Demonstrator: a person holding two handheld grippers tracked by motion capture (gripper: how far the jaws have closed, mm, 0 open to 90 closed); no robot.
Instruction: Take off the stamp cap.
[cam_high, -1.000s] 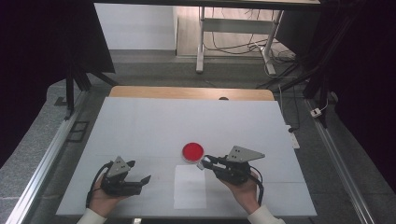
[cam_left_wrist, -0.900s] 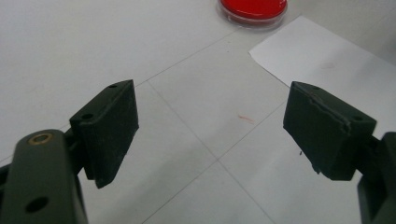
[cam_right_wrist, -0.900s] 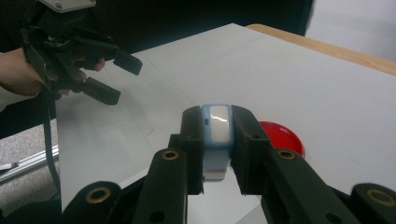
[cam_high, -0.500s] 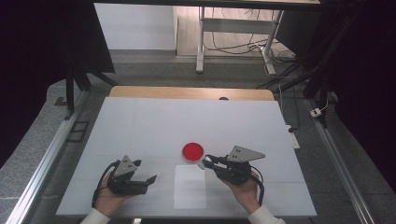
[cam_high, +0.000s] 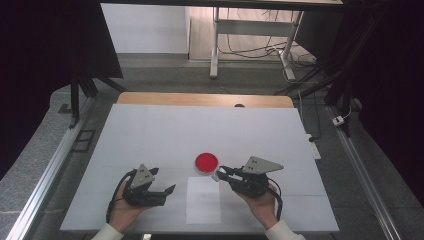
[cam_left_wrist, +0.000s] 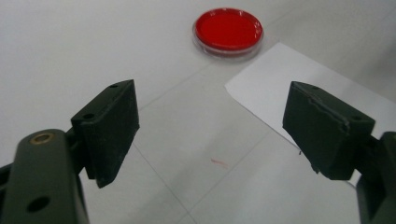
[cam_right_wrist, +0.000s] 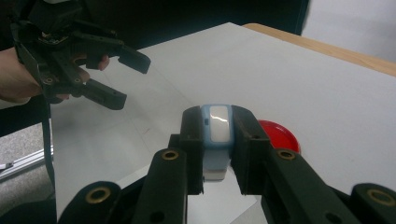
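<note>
Right gripper view: right gripper (cam_right_wrist: 215, 154) clamps blue-white device (cam_right_wrist: 216, 140) | left gripper (cam_left_wrist: 215, 135) wide | dish (cam_left_wrist: 228, 28) red-filled

The left gripper (cam_high: 165, 191) is drifting across the bench toward the white sheet of paper (cam_high: 203, 199), carried a little further from the bench's left edge with each picture. Its open fingers (cam_left_wrist: 112, 126) are now sitting just beside the paper's left edge, with the hand (cam_high: 122, 212) following behind it.

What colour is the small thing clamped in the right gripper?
Light blue with a white face; the small block shows best in the right gripper view, pinched in the right gripper.
</note>
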